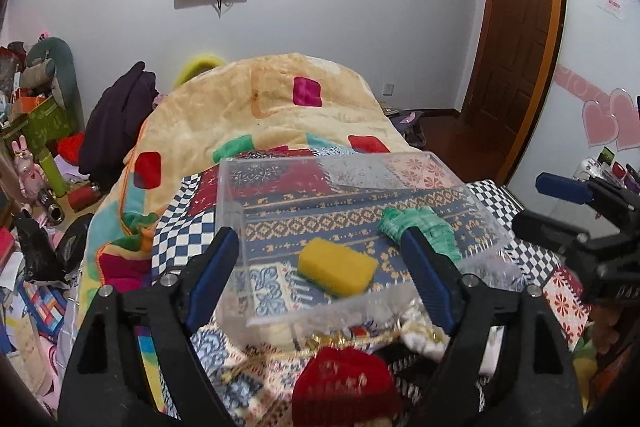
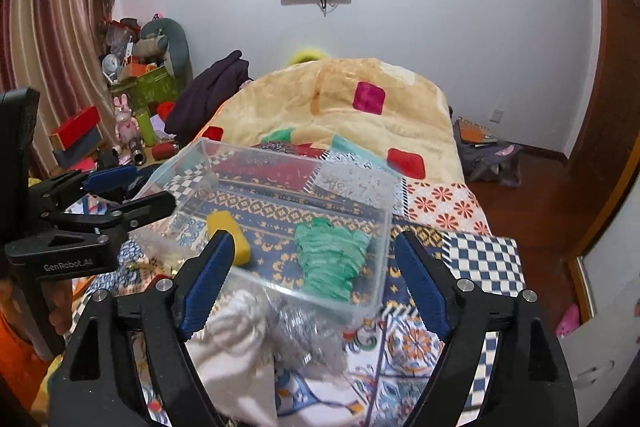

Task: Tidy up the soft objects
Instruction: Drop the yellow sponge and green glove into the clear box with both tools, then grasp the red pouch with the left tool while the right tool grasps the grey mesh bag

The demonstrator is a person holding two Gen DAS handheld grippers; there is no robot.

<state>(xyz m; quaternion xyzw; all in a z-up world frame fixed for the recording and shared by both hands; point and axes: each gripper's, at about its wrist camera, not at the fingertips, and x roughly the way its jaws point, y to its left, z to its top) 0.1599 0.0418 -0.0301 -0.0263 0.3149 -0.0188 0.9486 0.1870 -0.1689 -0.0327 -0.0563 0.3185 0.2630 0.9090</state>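
Note:
A clear plastic box [image 1: 236, 203] stands on the patterned bedspread; it also shows in the right wrist view [image 2: 192, 163]. Inside it lie a yellow sponge [image 1: 338, 271] [image 2: 236, 235] and a green knitted cloth [image 1: 428, 227] [image 2: 332, 263]. My left gripper [image 1: 316, 267] is open and empty, just above the box's near edge. My right gripper [image 2: 312, 267] is open and empty, near the box's near right corner. In front of the box lie a red knitted item [image 1: 344, 387], a white soft item [image 2: 236, 331] and a silver-grey soft item [image 2: 308, 343].
A beige blanket [image 1: 280, 107] with coloured squares is heaped behind the box. Clutter of boxes, toys and bottles [image 1: 36, 147] lies left of the bed. A wooden door [image 1: 516, 47] and bare floor are at the right. Each gripper shows in the other's view [image 1: 600, 227] [image 2: 80, 219].

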